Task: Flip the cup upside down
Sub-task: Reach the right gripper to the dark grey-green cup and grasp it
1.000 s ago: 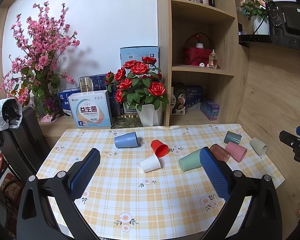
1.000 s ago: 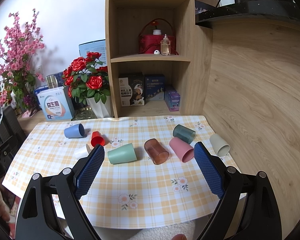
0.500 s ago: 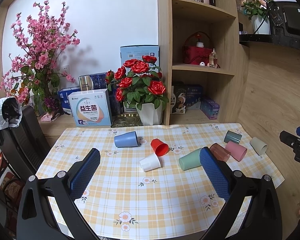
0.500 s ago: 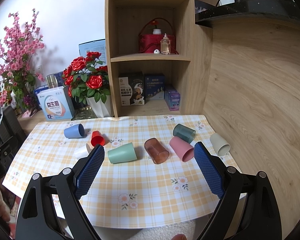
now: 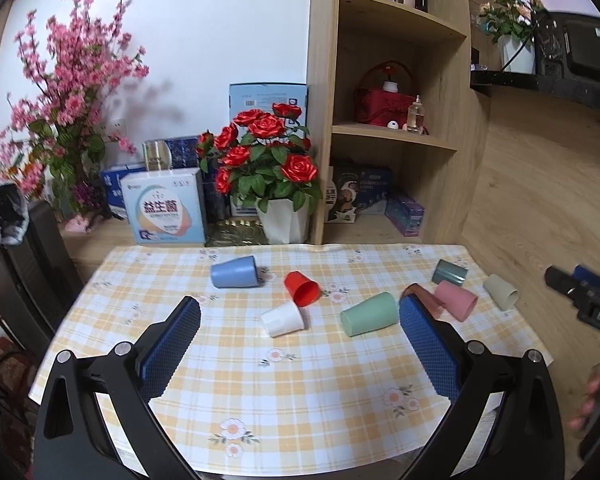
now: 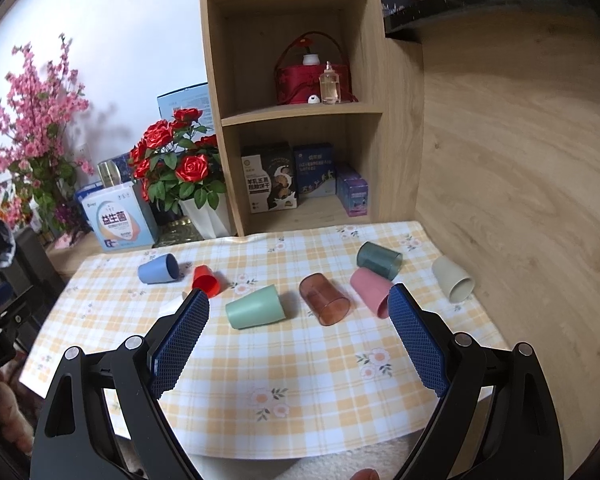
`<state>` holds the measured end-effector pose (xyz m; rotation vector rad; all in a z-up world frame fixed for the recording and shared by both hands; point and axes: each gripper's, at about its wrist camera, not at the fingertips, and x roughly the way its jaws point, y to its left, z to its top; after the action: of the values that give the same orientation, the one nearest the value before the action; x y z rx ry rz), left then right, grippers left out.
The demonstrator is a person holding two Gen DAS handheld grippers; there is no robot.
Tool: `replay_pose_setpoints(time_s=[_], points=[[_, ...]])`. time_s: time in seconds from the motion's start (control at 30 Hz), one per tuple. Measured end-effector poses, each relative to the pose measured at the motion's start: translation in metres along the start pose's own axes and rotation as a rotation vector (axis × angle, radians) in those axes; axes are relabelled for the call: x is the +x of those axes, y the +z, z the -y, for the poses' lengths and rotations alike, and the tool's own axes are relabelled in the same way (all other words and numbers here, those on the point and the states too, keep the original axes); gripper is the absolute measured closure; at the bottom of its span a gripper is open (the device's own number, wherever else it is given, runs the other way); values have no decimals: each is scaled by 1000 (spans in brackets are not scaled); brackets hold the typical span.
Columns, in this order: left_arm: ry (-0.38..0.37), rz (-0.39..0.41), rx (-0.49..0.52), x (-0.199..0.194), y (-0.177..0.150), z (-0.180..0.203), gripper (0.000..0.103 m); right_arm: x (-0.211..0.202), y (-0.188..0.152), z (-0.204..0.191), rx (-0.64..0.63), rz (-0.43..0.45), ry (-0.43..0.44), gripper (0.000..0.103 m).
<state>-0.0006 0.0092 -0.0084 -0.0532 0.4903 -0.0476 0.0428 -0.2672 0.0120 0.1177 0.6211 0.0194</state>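
Note:
Several cups lie on their sides on a checked tablecloth [image 5: 300,392]: blue [image 5: 234,272], red [image 5: 302,288], white [image 5: 282,320], green [image 5: 368,314], brown [image 6: 324,298], pink [image 6: 370,290], dark teal [image 6: 379,260] and beige [image 6: 452,278]. My left gripper [image 5: 300,312] is open and empty, held above the table's front, short of the white cup. My right gripper [image 6: 298,304] is open and empty, short of the green [image 6: 256,306] and brown cups. The right gripper also shows at the right edge of the left wrist view [image 5: 588,296].
A wooden shelf unit [image 5: 392,120] with boxes and a red basket stands behind the table. A white pot of red roses [image 5: 280,224], product boxes [image 5: 166,210] and a pink blossom plant [image 5: 68,112] line the back ledge. A black chair [image 5: 16,264] stands at the left.

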Motion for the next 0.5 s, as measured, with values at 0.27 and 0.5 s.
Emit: replay_pose_setpoints(time_s=[0.27, 0.5], points=[[7, 14, -41, 10, 4, -8, 6, 29, -12, 37, 52, -42, -10, 15], [-17, 4, -64, 42, 13, -27, 6, 54, -15, 104, 103, -66, -134, 15]])
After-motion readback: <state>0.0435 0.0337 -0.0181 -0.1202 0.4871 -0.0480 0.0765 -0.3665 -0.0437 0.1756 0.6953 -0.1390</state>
